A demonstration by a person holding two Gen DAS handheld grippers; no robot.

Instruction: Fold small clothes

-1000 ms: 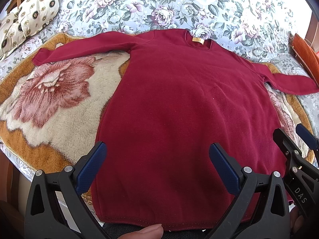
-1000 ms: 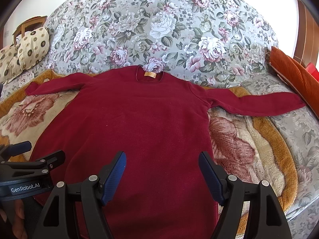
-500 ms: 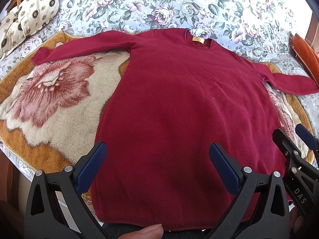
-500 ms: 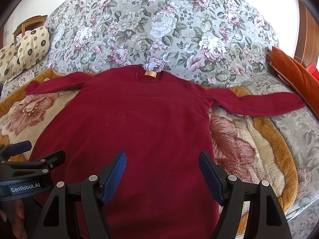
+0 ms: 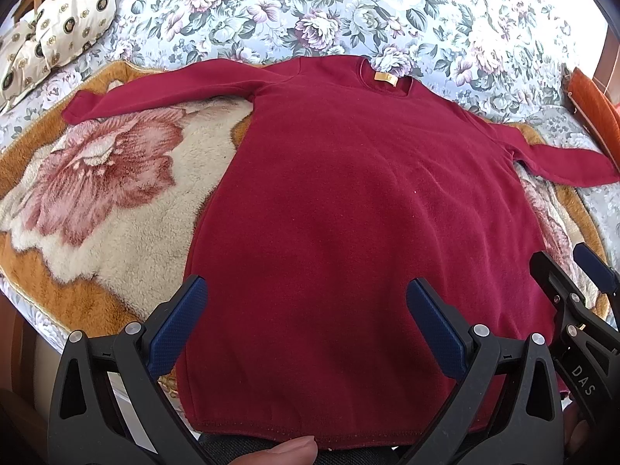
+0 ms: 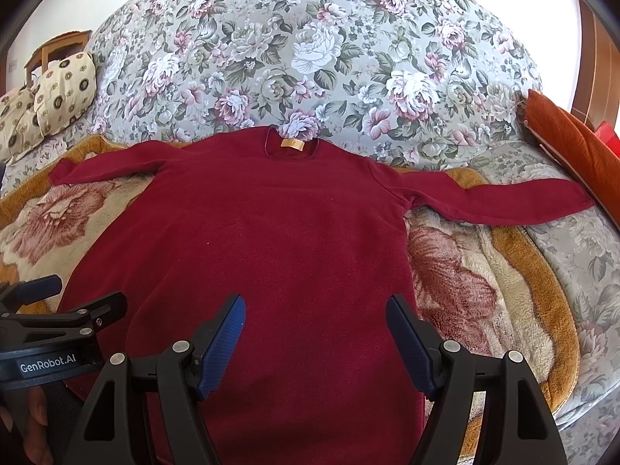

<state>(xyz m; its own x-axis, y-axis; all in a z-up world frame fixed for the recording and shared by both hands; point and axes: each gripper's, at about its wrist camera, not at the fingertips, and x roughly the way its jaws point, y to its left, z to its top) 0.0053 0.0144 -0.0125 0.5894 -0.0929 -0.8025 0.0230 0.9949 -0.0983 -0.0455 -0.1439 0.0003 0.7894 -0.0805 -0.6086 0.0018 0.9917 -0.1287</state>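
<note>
Bed [image 5: 387, 4] with grey floral cover fills the frame top in both views; a plush orange-and-cream blanket [image 5: 108, 209] with a big pink flower print lies over it. Patterned cream pillows [image 5: 58, 35] upper left, an orange cushion [image 6: 573, 143] at the right edge. No containers in view.

Dark red long-sleeve top [image 5: 356, 209] lies flat on the blanket, centre of frame, neckline with a yellow label [image 5: 385, 78] toward the top, hem at the bottom edge. Both sleeves spread outward: one to the upper left [image 5: 155, 89], one to the right [image 6: 503, 201]. Body looks smooth, unfolded.

Left gripper [image 5: 306, 325]: jaws wide apart, nothing between them, blue pads over the lower body of the top near the hem, leftmost pad about on the garment's left edge. A thumb tip [image 5: 286, 453] shows at bottom centre.

Right gripper [image 6: 316, 345]: jaws likewise apart and empty, over the lower right part of the top, rightmost pad near the right side seam.

The grippers sit side by side, each visible in the other's view at the lower corner. Can't tell whether the pads touch the fabric.
</note>
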